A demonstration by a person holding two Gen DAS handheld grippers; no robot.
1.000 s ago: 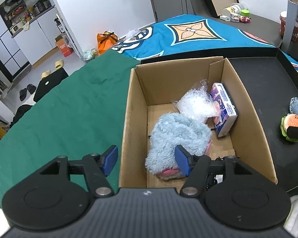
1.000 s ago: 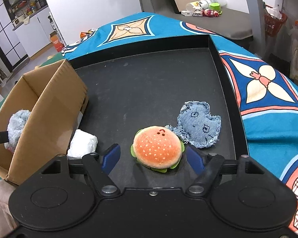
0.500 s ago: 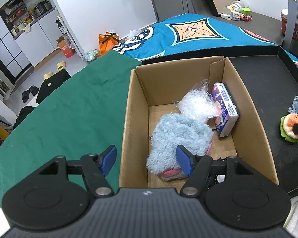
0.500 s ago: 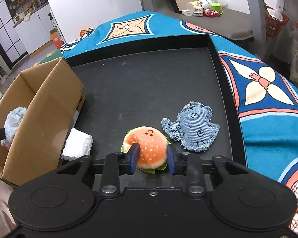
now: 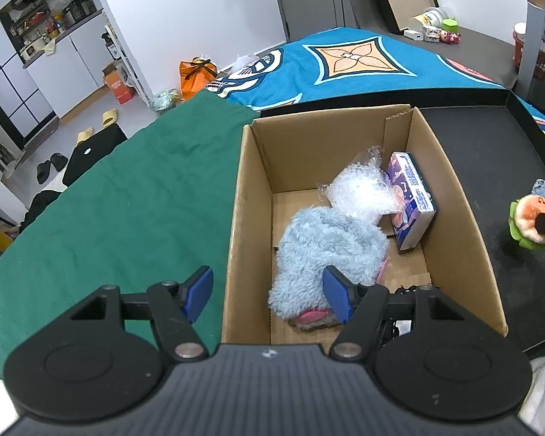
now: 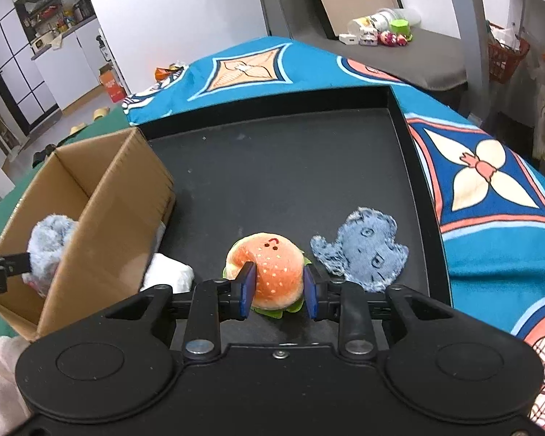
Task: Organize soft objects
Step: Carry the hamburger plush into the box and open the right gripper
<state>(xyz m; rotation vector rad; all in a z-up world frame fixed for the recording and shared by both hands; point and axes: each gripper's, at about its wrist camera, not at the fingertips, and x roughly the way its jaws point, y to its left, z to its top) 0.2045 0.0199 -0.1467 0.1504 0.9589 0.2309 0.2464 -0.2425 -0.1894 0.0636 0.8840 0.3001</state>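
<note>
My right gripper (image 6: 278, 290) is shut on a plush burger (image 6: 269, 269) and holds it just above the black tray (image 6: 290, 167). The burger also shows at the right edge of the left wrist view (image 5: 528, 218). A blue denim ghost patch (image 6: 363, 250) lies flat to its right. My left gripper (image 5: 269, 292) is open and empty over the near left wall of the cardboard box (image 5: 236, 218). In the box lie a fluffy light-blue plush (image 5: 327, 239), a bubble-wrap bundle (image 5: 359, 189) and a small purple carton (image 5: 410, 196).
A white soft packet (image 6: 170, 272) lies on the tray against the box's outer wall (image 6: 109, 225). A green cloth (image 5: 109, 200) covers the table left of the box. A blue patterned cloth (image 6: 490, 181) surrounds the tray.
My right gripper has closed on the plush burger and lifted it slightly off the tray. My left gripper has stayed open over the box, almost still.
</note>
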